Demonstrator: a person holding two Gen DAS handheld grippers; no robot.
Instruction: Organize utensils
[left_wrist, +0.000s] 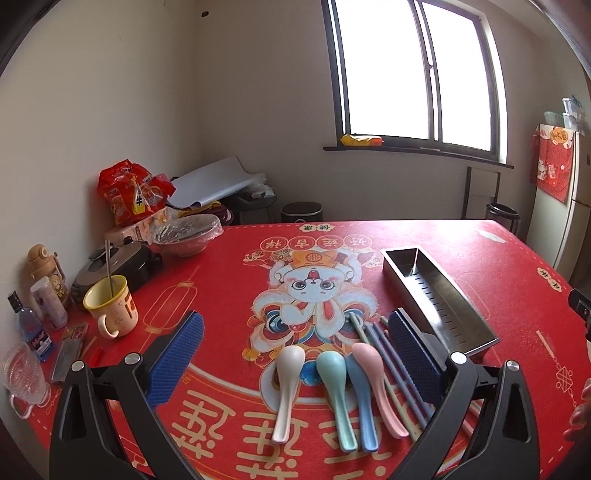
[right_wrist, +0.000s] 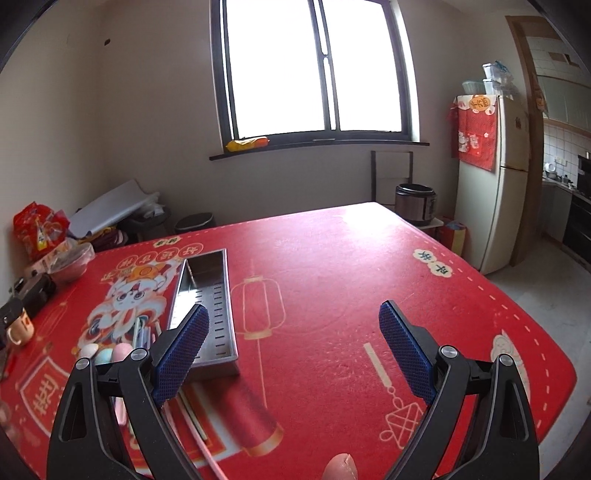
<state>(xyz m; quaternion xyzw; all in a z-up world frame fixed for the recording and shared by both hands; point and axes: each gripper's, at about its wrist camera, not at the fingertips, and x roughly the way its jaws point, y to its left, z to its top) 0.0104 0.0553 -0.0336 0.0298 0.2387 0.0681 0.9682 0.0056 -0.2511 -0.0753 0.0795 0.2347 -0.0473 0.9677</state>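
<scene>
On a table covered by a red festive tablecloth (left_wrist: 461, 258), the left gripper (left_wrist: 295, 354) hovers with its blue-padded jaws spread wide and empty above a row of plastic utensils. At far left stand a yellow-rimmed mug (left_wrist: 110, 306) and a glass cup (left_wrist: 22, 373). Between the fingers lie a white spoon (left_wrist: 288, 384), a teal spoon (left_wrist: 334, 387), a blue spoon (left_wrist: 360, 398) and a pink spoon (left_wrist: 373, 376), side by side, with pastel chopsticks (left_wrist: 391, 365) just beside them. To their right sits a long stainless steel utensil tray (left_wrist: 439, 295), empty. The right gripper (right_wrist: 293, 347), also wide open and holding nothing, hangs over bare cloth right of the tray.
</scene>
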